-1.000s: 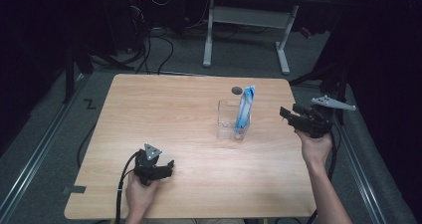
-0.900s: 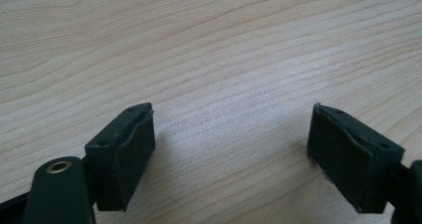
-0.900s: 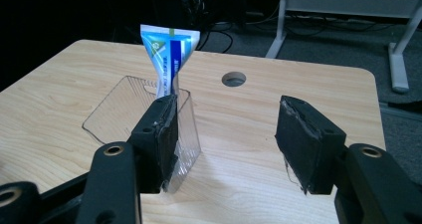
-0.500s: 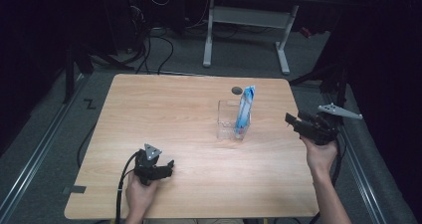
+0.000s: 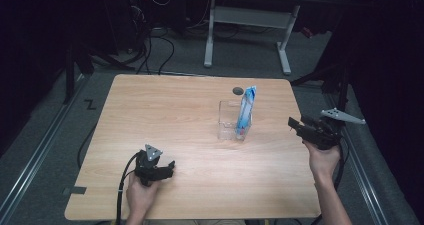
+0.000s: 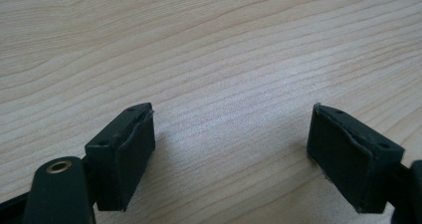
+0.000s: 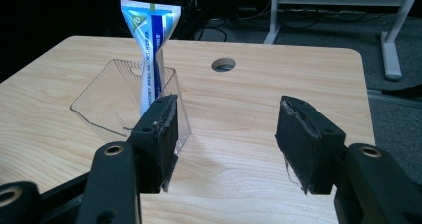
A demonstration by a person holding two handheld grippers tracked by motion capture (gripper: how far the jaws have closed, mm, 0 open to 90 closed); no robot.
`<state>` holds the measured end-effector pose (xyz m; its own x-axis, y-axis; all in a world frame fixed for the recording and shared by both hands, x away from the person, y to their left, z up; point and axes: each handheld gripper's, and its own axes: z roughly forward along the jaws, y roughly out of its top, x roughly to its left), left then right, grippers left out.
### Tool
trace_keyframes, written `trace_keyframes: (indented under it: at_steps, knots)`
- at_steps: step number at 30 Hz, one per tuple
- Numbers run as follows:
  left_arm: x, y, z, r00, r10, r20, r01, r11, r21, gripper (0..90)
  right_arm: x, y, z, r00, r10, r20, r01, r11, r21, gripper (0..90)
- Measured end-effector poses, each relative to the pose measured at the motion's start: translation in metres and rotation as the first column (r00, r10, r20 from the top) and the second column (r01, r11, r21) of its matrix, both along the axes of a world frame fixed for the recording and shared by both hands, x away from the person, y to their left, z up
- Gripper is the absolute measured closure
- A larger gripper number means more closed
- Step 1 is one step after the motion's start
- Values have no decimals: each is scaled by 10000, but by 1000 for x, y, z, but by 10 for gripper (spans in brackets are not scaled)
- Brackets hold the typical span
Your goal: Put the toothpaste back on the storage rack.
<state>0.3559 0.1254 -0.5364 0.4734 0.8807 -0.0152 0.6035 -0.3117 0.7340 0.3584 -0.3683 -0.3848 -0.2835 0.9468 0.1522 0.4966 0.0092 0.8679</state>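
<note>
1. A blue and white pouch [image 5: 246, 110] stands upright in a clear plastic holder [image 5: 227, 121] right of the centre of the wooden table [image 5: 165, 115]
2. The right gripper [image 5: 294, 125], at the pouch's 3 o'clock, hangs apart from it, jaws released and empty
3. The left gripper [image 5: 169, 168], at the holder's 7 o'clock, rests on the table, jaws wide, grasping nothing

blue-white packet [image 7: 151, 45], print unreadable

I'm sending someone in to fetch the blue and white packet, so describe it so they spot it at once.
On the wooden table, look right of centre for a clear plastic holder. The packet stands upright in it, tall and narrow, the one coloured thing there.
</note>
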Motion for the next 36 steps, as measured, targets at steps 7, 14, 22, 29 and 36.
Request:
trace_keyframes:
  at_steps: [7,14,22,29,36]
  knots:
    - [0,0,0,10000,-8,6,8,10000,15,193,-4,-3,-4,10000,-67,42,67,10000,14,422]
    - [0,0,0,10000,-1,-1,1,10000,-1,193,-5,-6,-12,9997,-215,-85,216,9997,107,424]
    - [0,0,0,10000,-3,4,3,10000,4,193,-8,-9,-23,9993,-316,-209,320,9993,203,425]
    - [0,0,0,10000,14,6,-14,10000,15,193,-10,-12,-34,9983,-405,-427,418,9986,309,427]
    - [0,0,0,10000,13,4,-13,10000,14,193,-11,-12,-42,9974,-397,-596,421,9984,387,427]
